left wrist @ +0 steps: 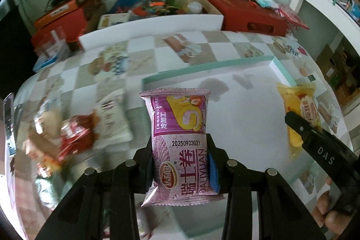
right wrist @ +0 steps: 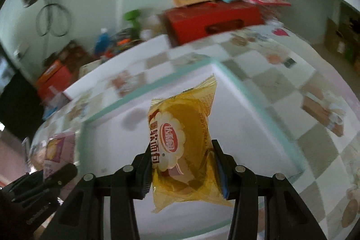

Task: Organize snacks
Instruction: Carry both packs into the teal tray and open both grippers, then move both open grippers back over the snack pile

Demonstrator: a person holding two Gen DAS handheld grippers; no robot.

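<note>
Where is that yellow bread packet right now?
The yellow bread packet is clamped in the right gripper, held above the white tray; the pink roll packet is to its left.

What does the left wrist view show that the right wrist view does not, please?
Only the left wrist view shows the pile of loose snacks lying on the checked tablecloth, and the date printed on the pink packet held in the left tool. Only the right wrist view shows the right tool shut on the yellow packet. Both show the white tray, the red box and both packets.
</note>
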